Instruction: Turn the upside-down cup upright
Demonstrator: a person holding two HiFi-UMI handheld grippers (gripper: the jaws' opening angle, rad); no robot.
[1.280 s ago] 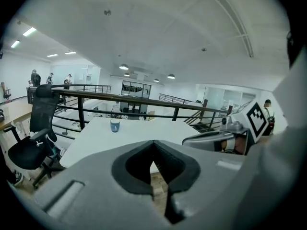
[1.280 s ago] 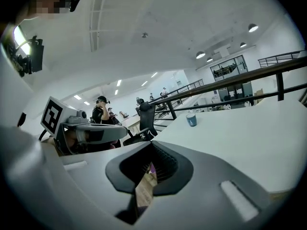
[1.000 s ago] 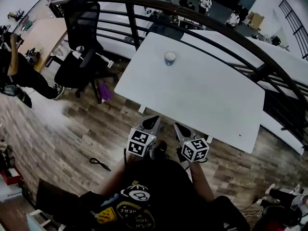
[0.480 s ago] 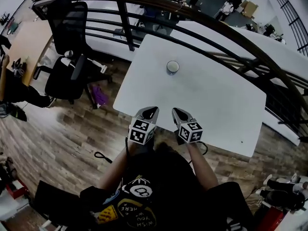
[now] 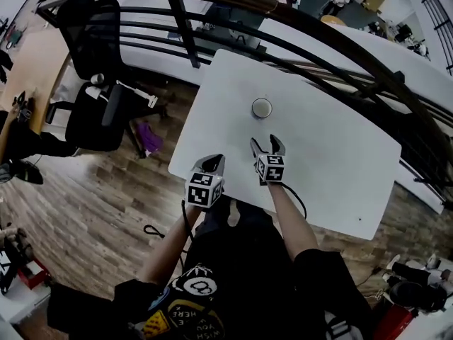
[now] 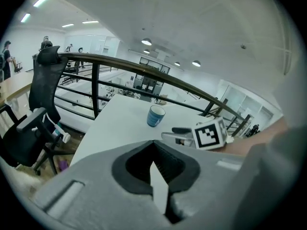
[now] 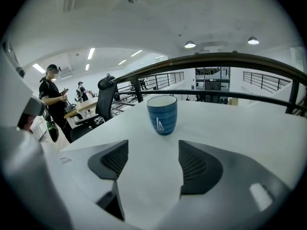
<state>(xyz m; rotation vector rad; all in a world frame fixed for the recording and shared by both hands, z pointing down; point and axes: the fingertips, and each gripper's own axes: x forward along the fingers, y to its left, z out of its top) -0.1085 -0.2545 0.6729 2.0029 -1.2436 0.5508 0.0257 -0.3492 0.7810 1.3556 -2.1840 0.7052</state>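
A blue ribbed cup [image 5: 262, 108] [image 7: 162, 115] [image 6: 155, 115] stands alone on the white table [image 5: 325, 161], toward its far side. From above, its top shows as a pale disc. My right gripper [image 5: 266, 144] [image 7: 153, 152] hovers over the table just short of the cup and points at it. Its jaws are opening with only bare tabletop between them. My left gripper [image 5: 214, 161] [image 6: 153, 150] is shut and empty, over the table's near left edge, behind and left of the right gripper [image 6: 175, 133].
A dark curved railing [image 5: 318, 34] runs behind the table. A black office chair [image 5: 95, 83] stands at the left on the wooden floor, with a purple object [image 5: 147, 139] beside it. A person [image 7: 52, 97] stands far off at the left.
Both grippers have moved forward from the near edge out over the table toward the cup. The right gripper went further and its jaws have parted. The left stays shut.
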